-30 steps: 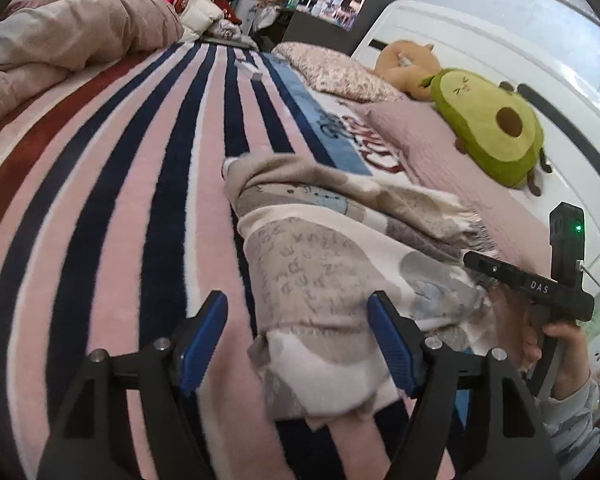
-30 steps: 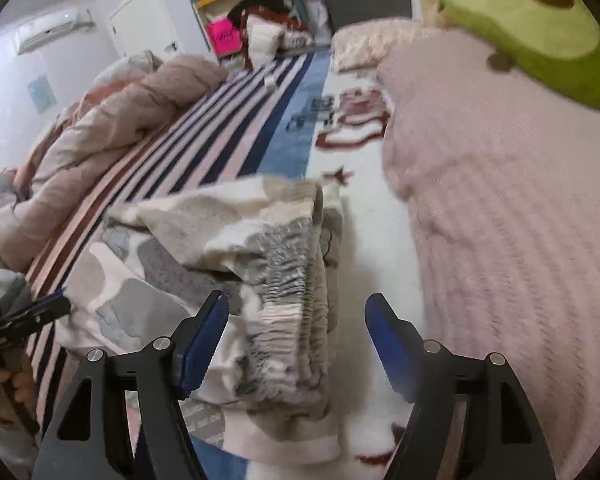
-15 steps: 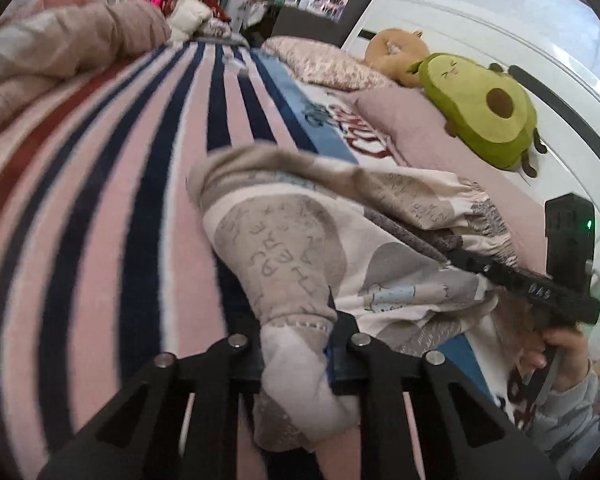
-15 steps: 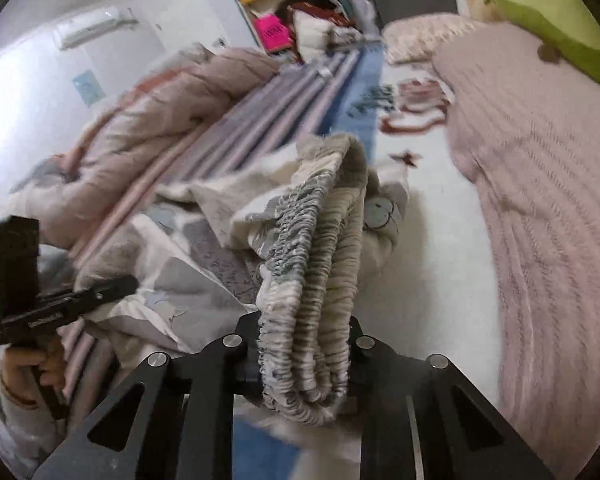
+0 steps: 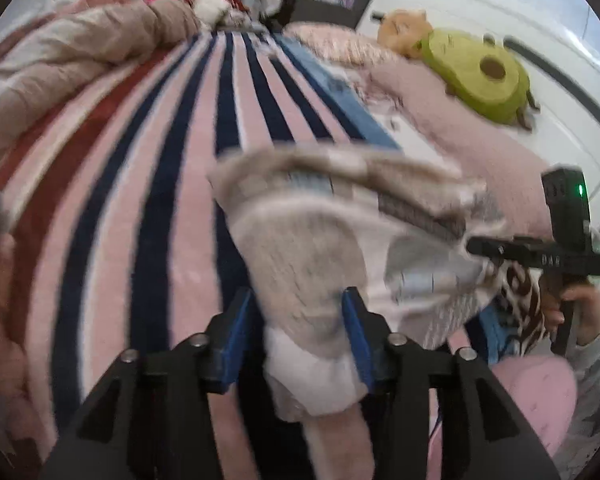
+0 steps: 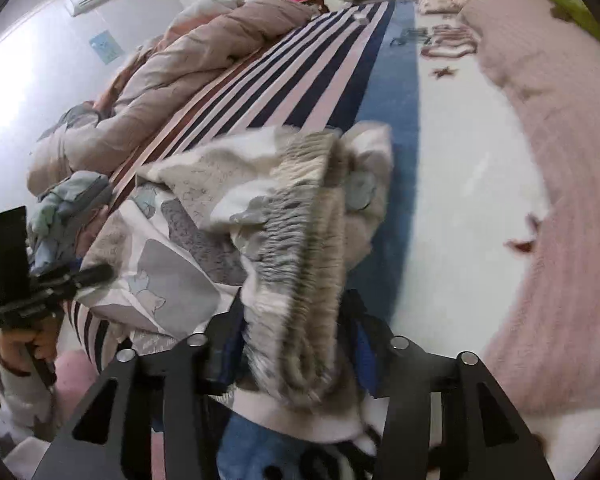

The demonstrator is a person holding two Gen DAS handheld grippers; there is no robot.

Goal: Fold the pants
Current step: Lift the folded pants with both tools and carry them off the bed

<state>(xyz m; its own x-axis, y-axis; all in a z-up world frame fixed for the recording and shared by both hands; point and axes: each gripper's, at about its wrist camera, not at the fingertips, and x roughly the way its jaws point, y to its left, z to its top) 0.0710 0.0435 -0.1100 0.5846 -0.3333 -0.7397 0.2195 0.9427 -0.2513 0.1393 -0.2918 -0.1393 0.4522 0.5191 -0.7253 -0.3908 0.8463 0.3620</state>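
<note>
— Left gripper (image 5: 296, 328) and right gripper (image 6: 296, 340)?
— Both clamped the pants (image 5: 340, 240) half a second ago; their jaws have just been parting, cloth between but apparently freed.
— Meaning?
— Pants lie bunched on the striped blanket (image 5: 172, 160); that fold looks laid.

Each view is taken close over its own gripper, angled down the bed (image 5: 148, 184) – the pants (image 5: 312, 248) (image 6: 204, 216) are shared.
</note>
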